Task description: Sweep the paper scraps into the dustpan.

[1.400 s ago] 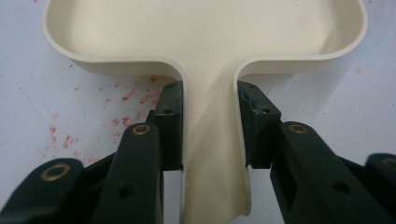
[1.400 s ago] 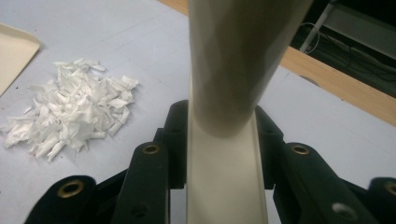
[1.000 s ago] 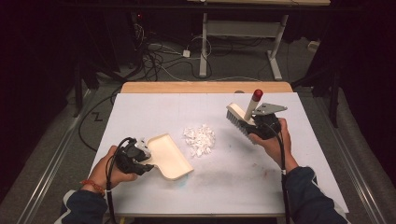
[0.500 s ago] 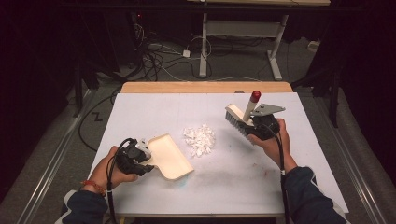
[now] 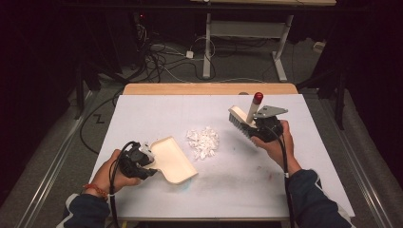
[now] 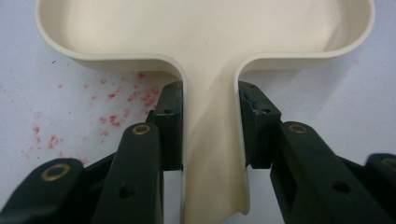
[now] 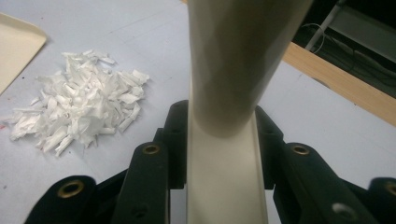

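On my left, the left claw (image 5: 142, 161) is clamped on the handle of the cream dustpan (image 5: 172, 159), one jaw on either side of the neck; the pan lies flat on the desk (image 5: 157, 114) with its open lip turned toward the middle. Just beyond that lip, near but apart from it, sits the pile of shredded white paper (image 5: 203, 141). On my right, the right claw (image 5: 259, 129) grips the cream handle of the hand brush (image 5: 243, 121), its red tip up, bristles low beside the desk and well clear of the pile.

I judge the risk to be scatter: the shreds look light, so a quick or steep stroke could flick them past the pan's lip or over its side. If I let the pan lift, paper could slide under it. The round brush handle might also twist between the jaws under a sideways push.

The desk has a white cover with faint red specks (image 6: 116, 102) near the pan handle and a bare wooden strip (image 5: 209, 89) along the far edge. Beyond lies a dark room, with cables (image 5: 161, 52) on the floor and the white legs of another table (image 5: 247, 33).
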Available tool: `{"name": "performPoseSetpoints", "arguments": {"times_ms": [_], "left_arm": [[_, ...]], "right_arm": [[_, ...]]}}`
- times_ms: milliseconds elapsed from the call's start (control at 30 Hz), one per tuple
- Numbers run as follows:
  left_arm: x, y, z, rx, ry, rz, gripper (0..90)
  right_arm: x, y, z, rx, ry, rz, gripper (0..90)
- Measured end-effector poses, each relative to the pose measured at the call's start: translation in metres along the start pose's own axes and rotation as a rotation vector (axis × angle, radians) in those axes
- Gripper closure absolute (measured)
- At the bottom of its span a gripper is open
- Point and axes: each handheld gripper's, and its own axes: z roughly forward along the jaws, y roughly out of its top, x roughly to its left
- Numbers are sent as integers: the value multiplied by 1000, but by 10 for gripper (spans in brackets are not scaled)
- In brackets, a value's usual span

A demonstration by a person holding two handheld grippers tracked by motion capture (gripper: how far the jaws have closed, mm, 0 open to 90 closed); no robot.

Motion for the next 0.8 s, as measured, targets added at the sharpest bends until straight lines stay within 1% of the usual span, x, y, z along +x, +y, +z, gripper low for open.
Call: {"name": "performPoseSetpoints", "arguments": {"times_ms": [67,100,200,233,267,333,367,400,433,467,500,567,667,700,733,800], "left_arm": [[-1,0,-1,0,2,2,627],[-1,0,-1,1,2,4,627],[-1,-1,0,-3,-4,-1,627],[0,-1,0,-4,-8,-4,627],[0,-1,0,-5,-11,-9,627],[1,-2,1,-3,-18,-14,627],[2,-2,2,-6,-26,-21,627],[3,-2,2,-4,-32,-23,627],[3,-1,4,0,-36,-26,627],[4,-1,5,8,-41,-29,627],[4,0,6,13,-46,-33,627],[6,1,9,17,-62,-48,627],[7,3,12,30,-69,-57,627],[7,3,13,33,-71,-59,627],[8,3,13,30,-71,-54,627],[8,4,12,30,-73,-56,627]], "right_arm": [[2,3,3,-8,-7,5,668],[2,5,5,-7,2,-1,668],[5,10,9,-2,-4,-9,668],[8,16,17,8,-7,-25,668],[8,16,17,8,-7,-25,668],[12,22,25,16,-27,-51,668],[13,25,29,24,-30,-56,668],[14,27,34,25,-32,-72,668],[17,31,43,40,-48,-79,668],[17,31,43,40,-48,-79,668],[20,34,54,53,-53,-95,668],[23,35,63,67,-53,-106,668],[30,37,77,87,-47,-119,668],[30,37,77,87,-47,-119,668],[33,38,83,82,-27,-129,668],[35,39,86,79,-19,-137,668]]}}
